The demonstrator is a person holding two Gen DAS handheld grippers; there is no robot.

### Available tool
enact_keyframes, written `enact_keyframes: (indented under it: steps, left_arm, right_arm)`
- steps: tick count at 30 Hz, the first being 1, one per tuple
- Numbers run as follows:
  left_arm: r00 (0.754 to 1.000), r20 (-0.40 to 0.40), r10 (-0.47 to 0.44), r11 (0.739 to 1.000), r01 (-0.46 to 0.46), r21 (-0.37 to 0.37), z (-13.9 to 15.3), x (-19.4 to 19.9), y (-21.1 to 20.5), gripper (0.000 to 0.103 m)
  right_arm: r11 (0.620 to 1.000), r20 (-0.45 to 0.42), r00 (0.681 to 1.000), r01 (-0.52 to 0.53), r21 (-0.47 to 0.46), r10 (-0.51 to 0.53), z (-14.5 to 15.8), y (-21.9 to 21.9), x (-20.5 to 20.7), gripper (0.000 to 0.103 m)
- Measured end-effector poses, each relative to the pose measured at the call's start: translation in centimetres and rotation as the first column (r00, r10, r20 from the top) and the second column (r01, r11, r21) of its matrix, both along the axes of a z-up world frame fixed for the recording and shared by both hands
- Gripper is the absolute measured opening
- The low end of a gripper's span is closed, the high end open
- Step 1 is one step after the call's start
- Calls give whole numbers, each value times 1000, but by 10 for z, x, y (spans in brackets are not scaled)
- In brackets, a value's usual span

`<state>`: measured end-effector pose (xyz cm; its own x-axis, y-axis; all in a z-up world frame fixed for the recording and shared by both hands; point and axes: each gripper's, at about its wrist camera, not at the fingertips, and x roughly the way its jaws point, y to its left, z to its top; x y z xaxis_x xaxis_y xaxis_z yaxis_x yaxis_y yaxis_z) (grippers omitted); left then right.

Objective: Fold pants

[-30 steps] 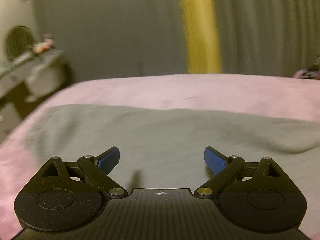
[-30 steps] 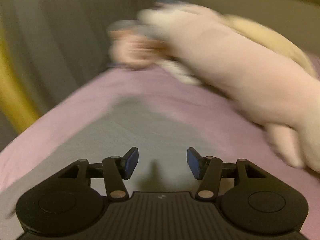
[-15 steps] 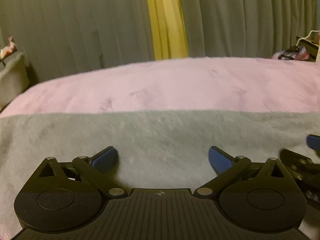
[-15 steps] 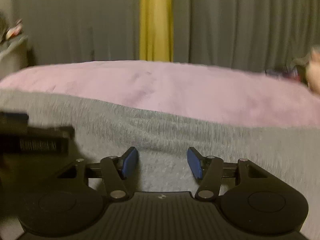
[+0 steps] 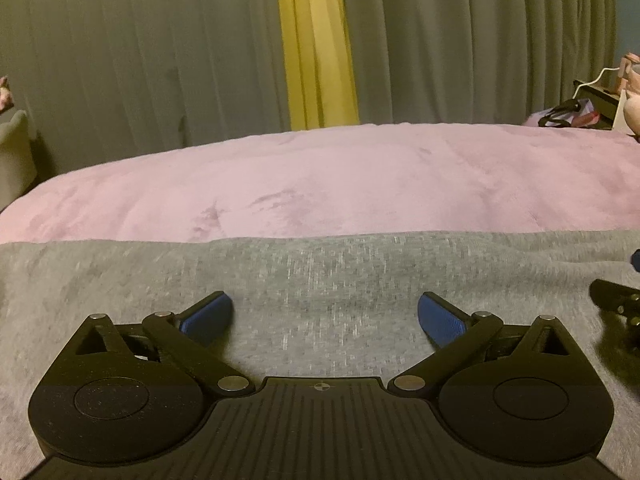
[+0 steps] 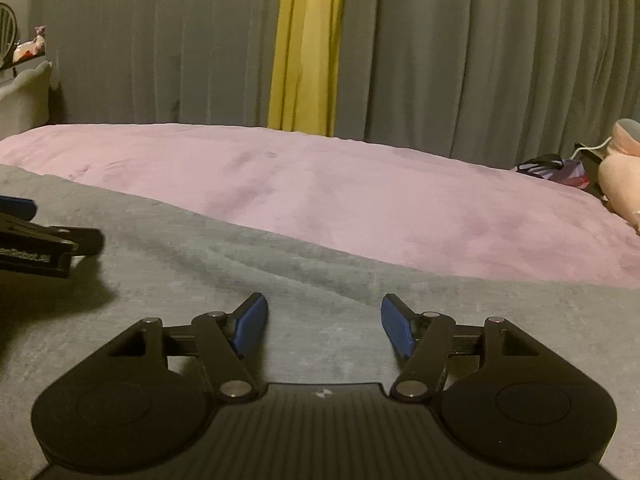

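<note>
Both my left claw [image 5: 325, 314] and right claw [image 6: 324, 322] hover open over the grey pants [image 5: 320, 272]; next I must pinch an edge.

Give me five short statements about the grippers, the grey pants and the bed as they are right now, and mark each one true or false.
1. The left gripper is open with nothing between its fingers. True.
2. The right gripper is shut on the pants. False: it is open and holds nothing.
3. The grey pants lie spread on a pink blanket. True.
4. The blanket under the pants is blue. False: it is pink.
5. A yellow curtain strip hangs between grey curtains behind the bed. True.
</note>
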<state>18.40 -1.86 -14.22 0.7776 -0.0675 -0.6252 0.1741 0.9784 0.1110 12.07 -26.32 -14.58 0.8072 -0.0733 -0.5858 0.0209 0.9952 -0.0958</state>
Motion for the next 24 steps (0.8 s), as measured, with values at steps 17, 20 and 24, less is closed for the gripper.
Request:
enact_keyframes:
  steps: [17,20,24]
  left_arm:
    - [966,5,259,965,-258,-53,1,-3,73,103]
    - [964,49,260,966,-260,-4,6,-19,66,103]
    - [991,19,133,991,-133,-12,4,-45,24,103]
  right_arm:
    - [895,-99,896,440,75,-433,5,-173,-34,99]
    - [862,-113,867,496,104,-486,16,-170,-47,91]
    - [948,-117,963,262,182,-243,19,-115,-49,91]
